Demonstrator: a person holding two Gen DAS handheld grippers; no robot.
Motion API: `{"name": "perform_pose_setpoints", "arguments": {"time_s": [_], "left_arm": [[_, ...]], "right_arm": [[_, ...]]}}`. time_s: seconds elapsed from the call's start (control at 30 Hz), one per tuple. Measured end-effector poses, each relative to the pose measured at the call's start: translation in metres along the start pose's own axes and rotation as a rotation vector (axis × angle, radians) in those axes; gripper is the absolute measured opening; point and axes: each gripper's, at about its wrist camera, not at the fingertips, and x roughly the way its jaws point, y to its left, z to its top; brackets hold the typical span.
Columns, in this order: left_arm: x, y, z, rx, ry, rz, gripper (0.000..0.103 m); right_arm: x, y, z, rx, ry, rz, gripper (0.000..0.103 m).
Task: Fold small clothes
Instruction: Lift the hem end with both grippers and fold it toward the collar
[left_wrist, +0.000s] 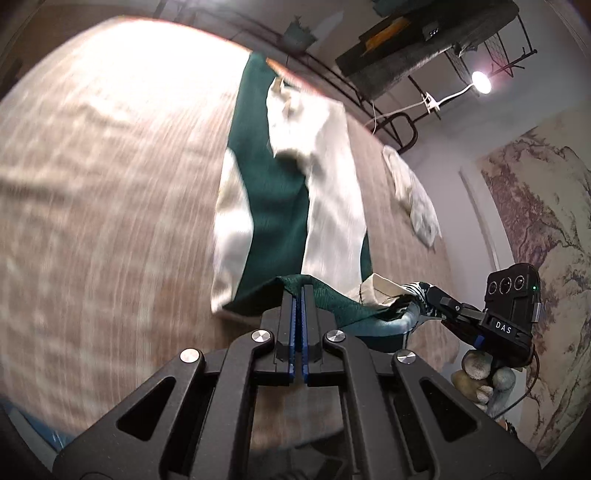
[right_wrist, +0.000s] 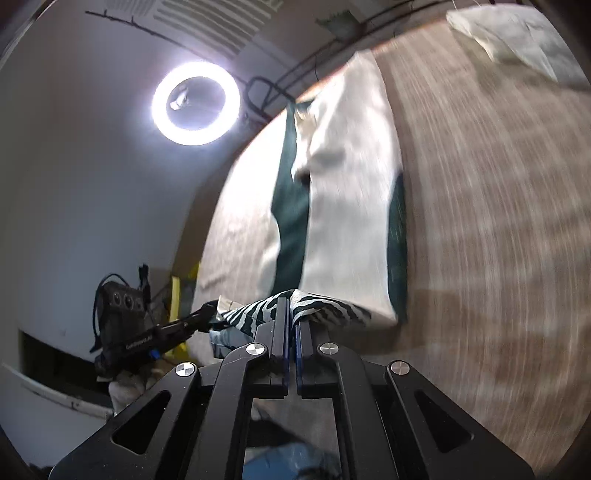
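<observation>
A small green and cream garment (left_wrist: 273, 206) lies stretched along the wood-grain table (left_wrist: 110, 184), its sleeves folded over the green body. My left gripper (left_wrist: 300, 288) is shut on the near green hem, which is lifted off the table. In the right wrist view the same garment (right_wrist: 340, 206) runs away from me, and my right gripper (right_wrist: 291, 301) is shut on its near edge, where a green and white striped lining shows. The right gripper (left_wrist: 421, 295) also appears at the right of the left wrist view, clamped on the hem. The left gripper (right_wrist: 207, 310) shows at the left of the right wrist view.
A crumpled pale cloth (left_wrist: 413, 195) lies further along the table to the right, also seen as a pale cloth (right_wrist: 517, 40) at the top right of the right wrist view. A ring light (right_wrist: 195, 103) glows beyond the table's left edge. A small lamp (left_wrist: 480, 82) shines above a metal rack.
</observation>
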Motion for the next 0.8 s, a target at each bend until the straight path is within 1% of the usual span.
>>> {"name": "perform_pose_setpoints", "arguments": {"time_s": [0.07, 0.17, 0.27, 0.3, 0.43, 0.53, 0.63, 0.73, 0.8], "left_arm": [[0.009, -0.002, 0.021, -0.001, -0.010, 0.007, 0.000], [0.023, 0.001, 0.042, -0.021, -0.013, 0.016, 0.000], [0.039, 0.006, 0.060, -0.033, -0.016, 0.045, 0.000], [0.044, 0.009, 0.065, -0.045, -0.011, 0.045, 0.000], [0.059, 0.019, 0.079, -0.060, -0.013, 0.076, 0.000], [0.070, 0.026, 0.086, -0.084, -0.006, 0.086, 0.000], [0.078, 0.030, 0.089, -0.089, -0.005, 0.108, 0.000], [0.081, 0.032, 0.095, -0.086, -0.017, 0.131, 0.000], [0.079, 0.032, 0.099, -0.085, -0.026, 0.130, 0.007]], "right_arm": [[0.005, 0.003, 0.016, -0.011, -0.021, -0.014, 0.001], [0.020, 0.001, 0.044, 0.006, -0.042, -0.023, 0.001], [0.033, -0.004, 0.063, 0.024, -0.048, -0.040, 0.001], [0.038, -0.007, 0.069, 0.031, -0.048, -0.050, 0.001], [0.054, -0.022, 0.083, 0.069, -0.034, -0.086, 0.001], [0.064, -0.032, 0.089, 0.107, -0.030, -0.090, 0.001], [0.069, -0.032, 0.093, 0.104, -0.021, -0.108, 0.001], [0.071, -0.035, 0.098, 0.109, -0.014, -0.142, 0.004], [0.070, -0.039, 0.101, 0.128, -0.008, -0.167, 0.006]]}}
